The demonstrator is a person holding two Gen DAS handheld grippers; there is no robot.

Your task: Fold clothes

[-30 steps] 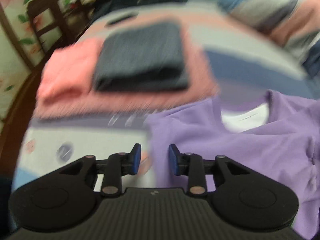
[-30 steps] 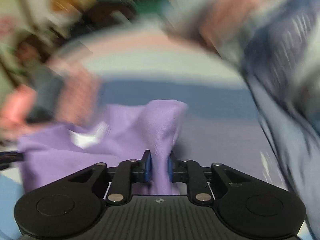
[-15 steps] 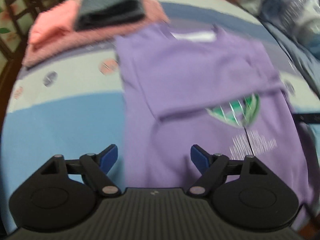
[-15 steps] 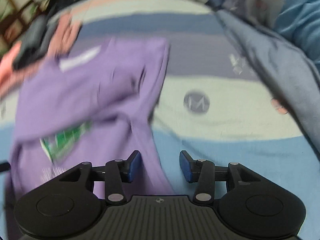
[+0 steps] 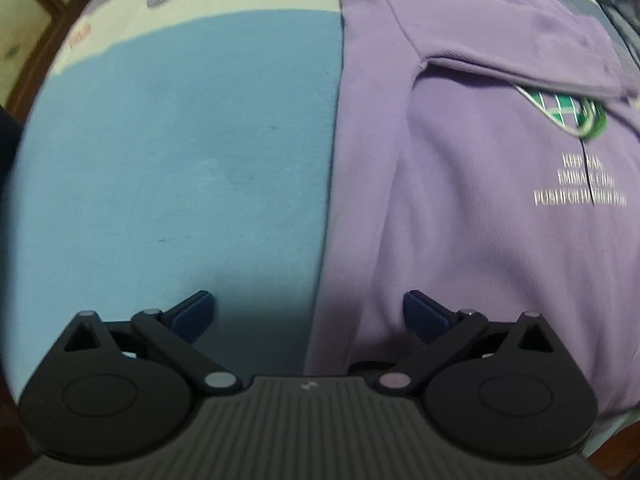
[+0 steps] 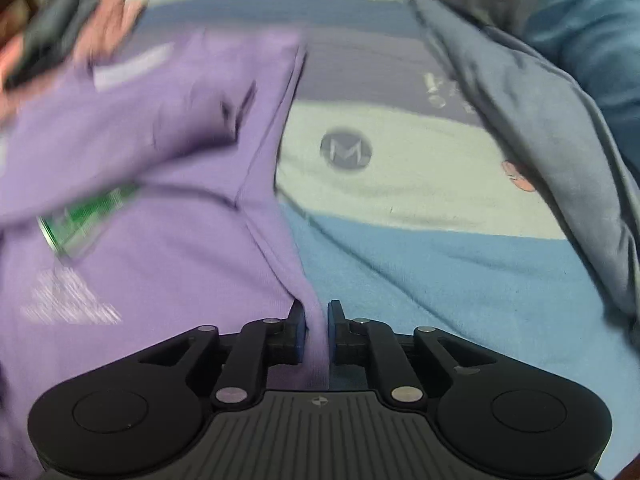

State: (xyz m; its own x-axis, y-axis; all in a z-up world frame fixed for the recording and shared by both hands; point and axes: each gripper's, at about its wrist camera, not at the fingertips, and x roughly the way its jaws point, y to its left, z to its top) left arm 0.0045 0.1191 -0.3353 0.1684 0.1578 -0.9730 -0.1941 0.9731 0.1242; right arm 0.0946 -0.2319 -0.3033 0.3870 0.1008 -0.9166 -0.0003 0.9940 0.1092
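A purple T-shirt with a green logo and white lettering lies on the striped bed sheet, its top part folded down over the chest. My left gripper is wide open low over the shirt's left bottom edge, which runs between the fingers. In the right wrist view the shirt fills the left half. My right gripper is shut on the shirt's right bottom edge, with purple cloth pinched between the pads.
A pink and dark folded pile sits at the far left, blurred. A grey-blue garment lies along the right of the bed. The wooden floor shows past the bed's left edge.
Both grippers let go of the shirt's top and moved down to its bottom hem. The left opened wider. The right, open half a second ago, has closed on the hem.
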